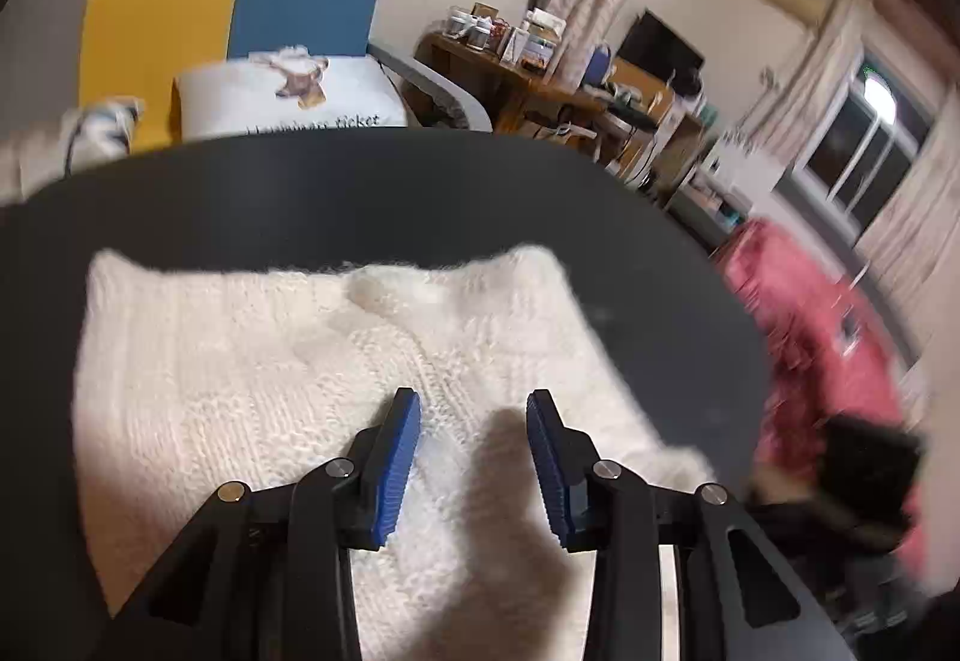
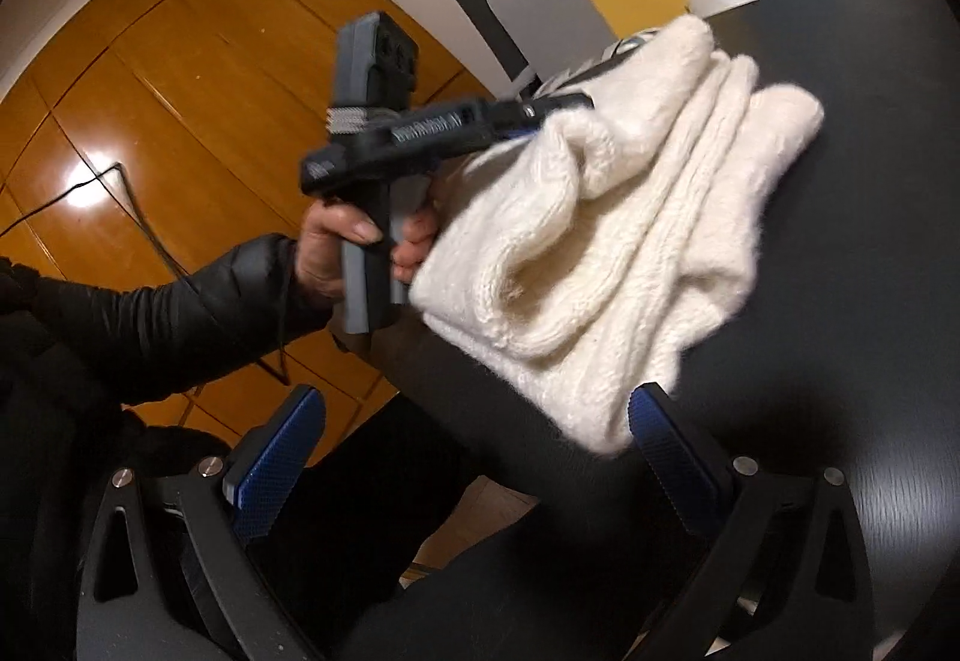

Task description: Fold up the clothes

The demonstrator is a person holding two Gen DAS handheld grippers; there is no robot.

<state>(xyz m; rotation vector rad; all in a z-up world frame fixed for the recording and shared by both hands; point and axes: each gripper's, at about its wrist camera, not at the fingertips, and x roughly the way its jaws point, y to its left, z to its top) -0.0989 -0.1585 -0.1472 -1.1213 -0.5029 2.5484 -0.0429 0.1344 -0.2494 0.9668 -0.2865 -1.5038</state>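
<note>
Cream knitted sweater [image 2: 636, 241] lying on the black table [image 2: 840, 421], filling the centre and right of the right-wrist frame, already doubled into a thick bundle with several layers stacked and a rolled edge toward the table's near rim. In the left-wrist frame, seen as a broad pale slab [image 1: 300, 361] across the lower middle, roughly rectangular, upper corners sticking out a little.

Left tool [image 1: 474, 457] poised over the sweater at bottom centre, blue pads spread, nothing between them; in the other view, gripped by a hand [image 2: 336, 253] at centre left, its tip reaching the bundle's upper left edge [image 2: 540, 111].

Right tool [image 2: 474, 457] at the bottom of its own frame, fingers wide apart, empty, one finger just beside the sweater's lower corner.

By these views, folding well along: layered and compact, though lumpy. Possibly one more fold or some squaring and smoothing left; equally possibly finished. Not settled from here.
</note>
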